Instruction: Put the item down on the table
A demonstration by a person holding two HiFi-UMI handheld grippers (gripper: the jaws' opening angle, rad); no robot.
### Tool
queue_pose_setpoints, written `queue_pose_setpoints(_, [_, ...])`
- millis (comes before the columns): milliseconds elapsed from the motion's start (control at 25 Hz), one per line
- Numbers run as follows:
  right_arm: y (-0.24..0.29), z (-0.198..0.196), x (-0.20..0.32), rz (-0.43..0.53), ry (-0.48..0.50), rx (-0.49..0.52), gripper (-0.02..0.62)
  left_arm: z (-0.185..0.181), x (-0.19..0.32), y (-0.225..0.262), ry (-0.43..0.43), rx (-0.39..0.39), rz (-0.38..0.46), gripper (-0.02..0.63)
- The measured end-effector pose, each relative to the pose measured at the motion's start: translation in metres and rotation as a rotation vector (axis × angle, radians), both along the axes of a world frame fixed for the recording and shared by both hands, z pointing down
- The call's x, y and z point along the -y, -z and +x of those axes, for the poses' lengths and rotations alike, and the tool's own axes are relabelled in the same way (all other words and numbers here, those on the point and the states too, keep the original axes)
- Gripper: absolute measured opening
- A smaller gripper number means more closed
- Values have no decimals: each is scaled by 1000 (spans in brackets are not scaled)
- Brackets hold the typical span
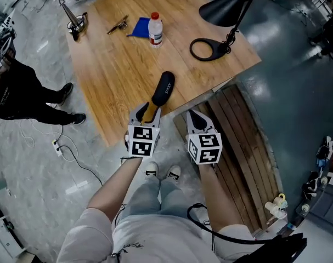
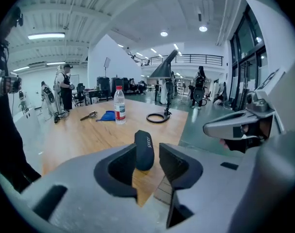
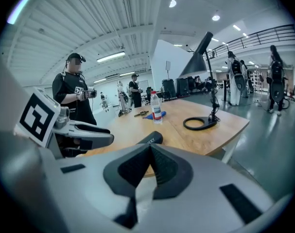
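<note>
L gripper (image 2: 147, 149) is hovering w/ jaws apart, gripping nothing; R gripper (image 3: 149, 149) jaws are sitting together, empty. Black oblong case (image 1: 164, 89) w/ pale lettering is lying flat on the table (image 1: 117, 64), near its front edge.

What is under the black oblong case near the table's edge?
The black oblong case lies flat on the light wooden table, close to its near edge. No other thing shows beneath it. The strip of tabletop that the case itself covers cannot be seen.
</note>
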State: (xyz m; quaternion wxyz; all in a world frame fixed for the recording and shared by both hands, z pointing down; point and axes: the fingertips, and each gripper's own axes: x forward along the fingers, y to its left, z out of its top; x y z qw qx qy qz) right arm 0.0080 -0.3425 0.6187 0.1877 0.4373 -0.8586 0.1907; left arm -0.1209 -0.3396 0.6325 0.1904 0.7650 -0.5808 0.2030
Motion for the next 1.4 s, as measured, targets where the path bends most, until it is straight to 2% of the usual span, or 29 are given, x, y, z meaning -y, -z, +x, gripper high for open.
queue_pose_setpoints(120, [45, -1, -30, 29, 6, 26, 5, 3, -31, 45, 12, -23, 49, 18])
queue_pose_setpoints(160, [57, -2, -42, 39, 15, 31, 5, 7, -42, 60, 0, -34, 68, 6])
queue_pose_setpoints(360, [95, -4, -111, 51, 71, 60, 5, 23, -112, 116, -56, -85, 112, 6])
queue_pose_setpoints(560, [110, 2, -158, 48, 55, 96, 5, 28, -165, 123, -87, -32, 140, 7])
queue_pose_setpoints(640, [112, 1, -167, 34, 48, 115, 5, 29, -178, 124, -66, -63, 129, 6])
queue_pose_setpoints(760, [119, 2, -176, 39, 39, 129, 5, 34, -185, 126, -34, -151, 100, 6])
queue_pose_setpoints(920, [127, 1, -184, 41, 22, 147, 3, 40, -178, 141, -83, -113, 141, 6])
queue_pose_setpoints(1400, [136, 2, -185, 71, 26, 123, 3, 43, -172, 158, -89, -106, 184, 6])
